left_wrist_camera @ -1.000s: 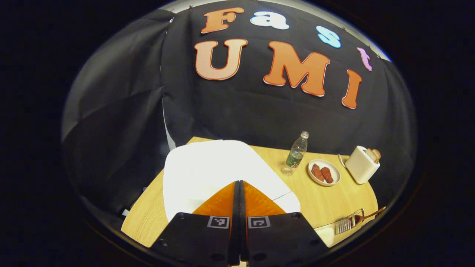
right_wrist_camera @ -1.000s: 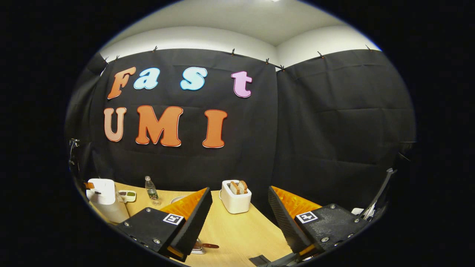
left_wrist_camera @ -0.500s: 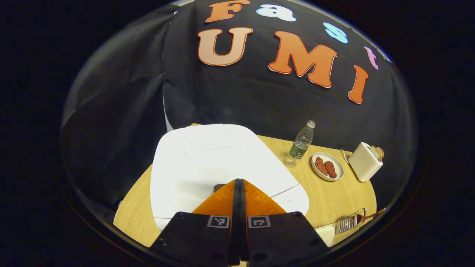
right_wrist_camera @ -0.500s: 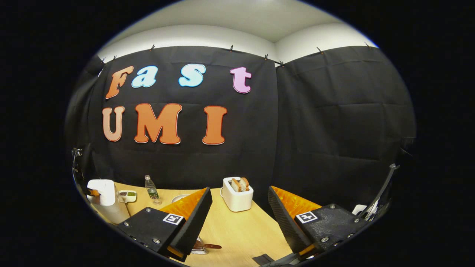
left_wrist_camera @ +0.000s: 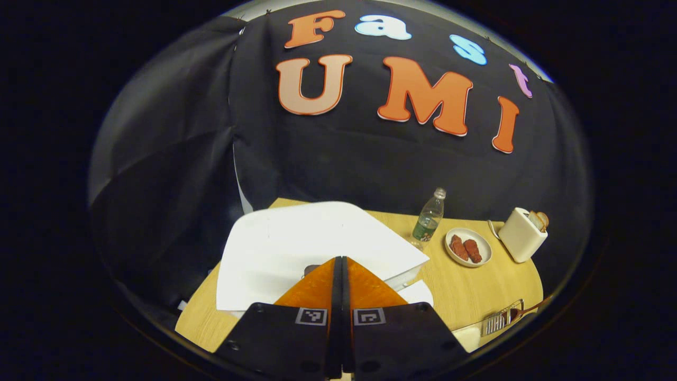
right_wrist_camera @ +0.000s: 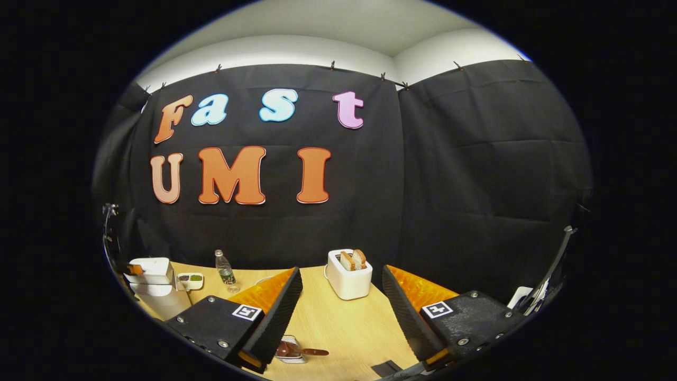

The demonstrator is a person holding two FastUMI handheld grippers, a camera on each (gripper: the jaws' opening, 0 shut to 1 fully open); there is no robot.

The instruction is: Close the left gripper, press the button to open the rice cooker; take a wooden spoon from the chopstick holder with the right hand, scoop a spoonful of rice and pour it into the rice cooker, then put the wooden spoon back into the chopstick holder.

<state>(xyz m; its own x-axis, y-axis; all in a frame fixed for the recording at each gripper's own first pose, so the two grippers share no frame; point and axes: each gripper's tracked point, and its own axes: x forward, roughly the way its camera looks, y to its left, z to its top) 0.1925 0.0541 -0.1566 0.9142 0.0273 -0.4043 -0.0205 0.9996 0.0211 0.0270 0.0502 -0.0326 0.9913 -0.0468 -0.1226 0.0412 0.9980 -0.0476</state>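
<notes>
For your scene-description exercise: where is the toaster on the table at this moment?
In the right gripper view the toaster stands at the table's far edge by the black cloth, framed between the open right gripper's fingers. In the left gripper view it sits far right, just beyond the plate.

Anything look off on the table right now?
Nothing spilled or damaged. The rice cooker lid is tilted up with a gap at its front edge, as expected after the press. The left tool is shut over it.

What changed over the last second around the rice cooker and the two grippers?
The rice cooker lid has popped up at the front, a gap now showing under its edge. The left gripper stays shut over the button area. The right gripper stays open and empty above the table; the wooden spoon is untouched.
</notes>
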